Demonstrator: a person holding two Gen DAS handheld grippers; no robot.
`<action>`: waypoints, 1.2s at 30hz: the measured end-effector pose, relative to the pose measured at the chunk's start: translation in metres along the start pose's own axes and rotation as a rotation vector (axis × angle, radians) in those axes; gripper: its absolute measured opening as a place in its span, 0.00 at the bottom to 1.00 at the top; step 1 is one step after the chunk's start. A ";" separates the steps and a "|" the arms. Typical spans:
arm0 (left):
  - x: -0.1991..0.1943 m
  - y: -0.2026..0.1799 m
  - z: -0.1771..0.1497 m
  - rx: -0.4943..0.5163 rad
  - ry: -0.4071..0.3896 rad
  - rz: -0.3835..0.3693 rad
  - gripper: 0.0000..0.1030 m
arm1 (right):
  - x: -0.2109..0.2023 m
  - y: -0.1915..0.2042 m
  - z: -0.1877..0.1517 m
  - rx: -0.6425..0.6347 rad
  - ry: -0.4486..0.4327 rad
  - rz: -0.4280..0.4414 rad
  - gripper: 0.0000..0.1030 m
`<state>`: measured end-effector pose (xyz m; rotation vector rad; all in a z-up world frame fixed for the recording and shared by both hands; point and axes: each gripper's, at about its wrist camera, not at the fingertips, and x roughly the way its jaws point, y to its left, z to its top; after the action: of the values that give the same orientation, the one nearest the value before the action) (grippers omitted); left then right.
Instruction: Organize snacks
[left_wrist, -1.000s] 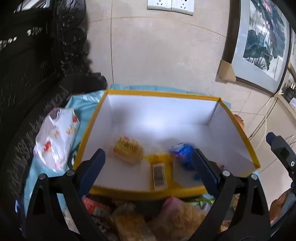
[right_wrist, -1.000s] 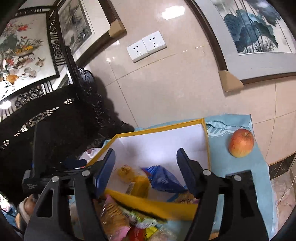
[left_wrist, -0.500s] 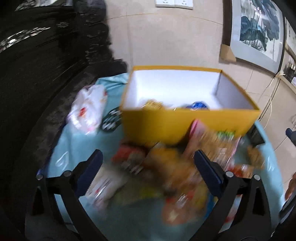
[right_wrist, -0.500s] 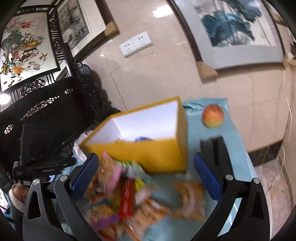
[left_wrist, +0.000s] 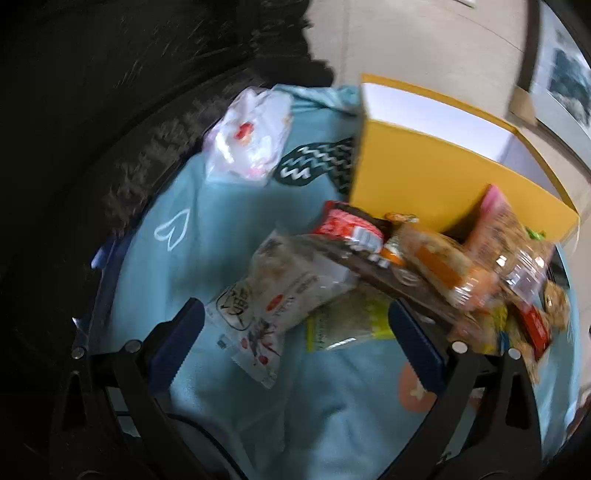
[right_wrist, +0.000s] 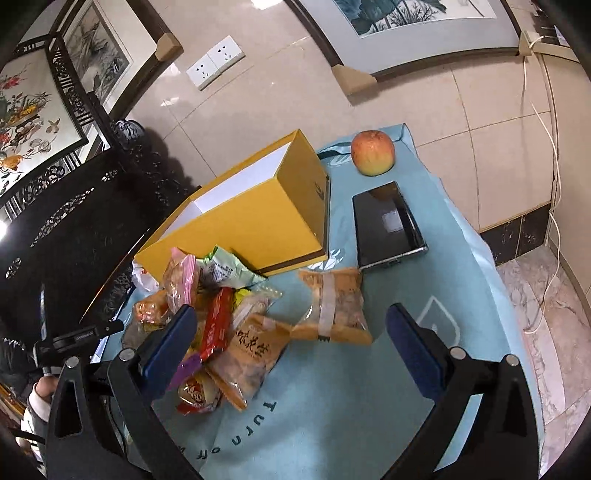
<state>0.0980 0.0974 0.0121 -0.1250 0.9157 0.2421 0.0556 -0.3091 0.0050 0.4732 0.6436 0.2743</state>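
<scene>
A yellow box (right_wrist: 251, 214) with a white inside stands open on the light blue cloth; it also shows in the left wrist view (left_wrist: 443, 177). A heap of snack packets (right_wrist: 221, 325) lies in front of it, seen in the left wrist view as well (left_wrist: 388, 266). One orange packet (right_wrist: 336, 306) lies apart to the right. My left gripper (left_wrist: 295, 332) is open and empty above a clear white packet (left_wrist: 280, 291). My right gripper (right_wrist: 291, 339) is open and empty above the cloth, near the heap.
An apple (right_wrist: 372, 152) and a black tablet (right_wrist: 388, 225) lie to the right of the box. A white plastic bag (left_wrist: 251, 136) lies left of the box. A dark carved screen (right_wrist: 74, 206) stands on the left. The wall is right behind.
Both grippers have pulled back from over the box, toward the near side of the table. The box's inside has dropped out of sight and the snack heap now fills the view.
</scene>
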 end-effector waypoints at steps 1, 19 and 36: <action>0.001 0.003 0.000 -0.010 0.001 0.006 0.98 | 0.001 0.000 0.000 0.002 0.004 0.001 0.99; 0.074 0.030 0.001 -0.185 0.061 0.059 0.88 | 0.015 -0.002 -0.001 0.014 0.061 0.006 0.99; 0.035 0.012 -0.014 -0.086 -0.021 -0.016 0.55 | 0.027 0.012 0.007 -0.222 0.124 -0.192 0.99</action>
<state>0.1050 0.1110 -0.0245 -0.2092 0.8834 0.2673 0.0796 -0.2906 0.0024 0.1807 0.7644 0.1904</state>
